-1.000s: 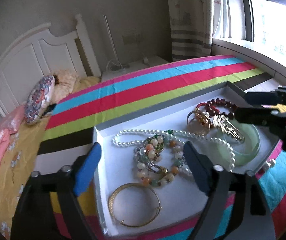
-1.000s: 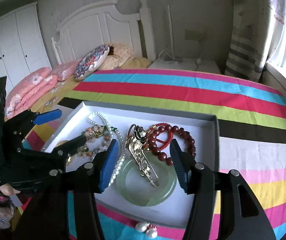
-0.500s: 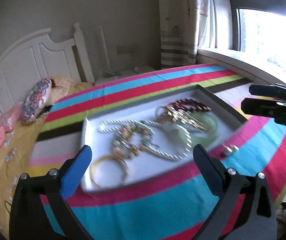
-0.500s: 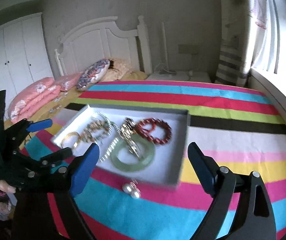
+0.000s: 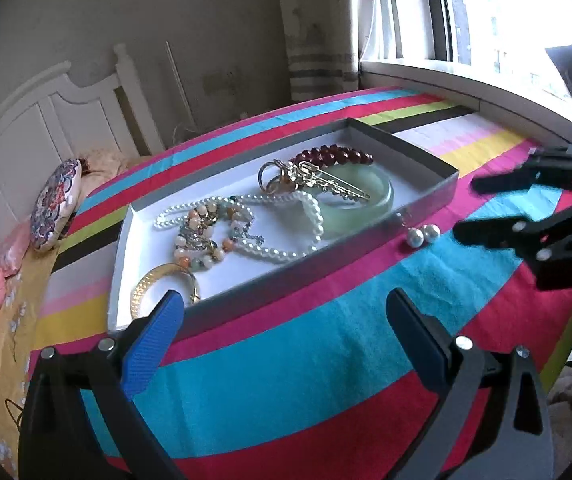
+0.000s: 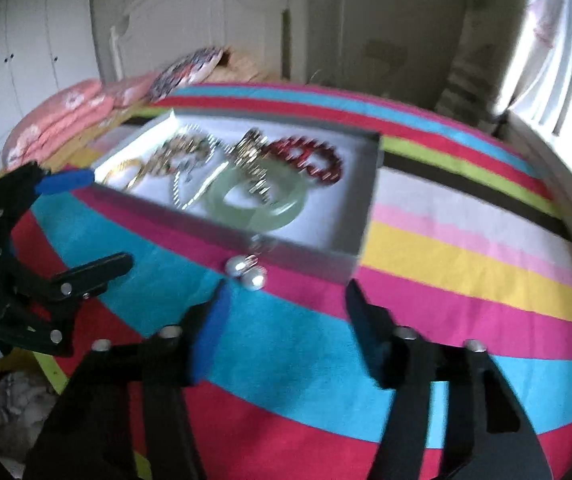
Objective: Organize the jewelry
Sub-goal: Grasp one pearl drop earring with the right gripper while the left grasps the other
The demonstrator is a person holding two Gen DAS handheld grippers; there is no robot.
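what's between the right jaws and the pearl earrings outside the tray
Only bare striped blanket; the right gripper sits just short of the pearl earrings, seen in the right wrist view.

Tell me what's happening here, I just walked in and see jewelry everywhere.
A person is sorting jewelry on a striped bedspread with two handheld grippers. The left gripper is wide open and empty; the right gripper, jaws just closing, also holds nothing. Most pieces lie in the grey tray; pearl earrings lie outside beside its wall.
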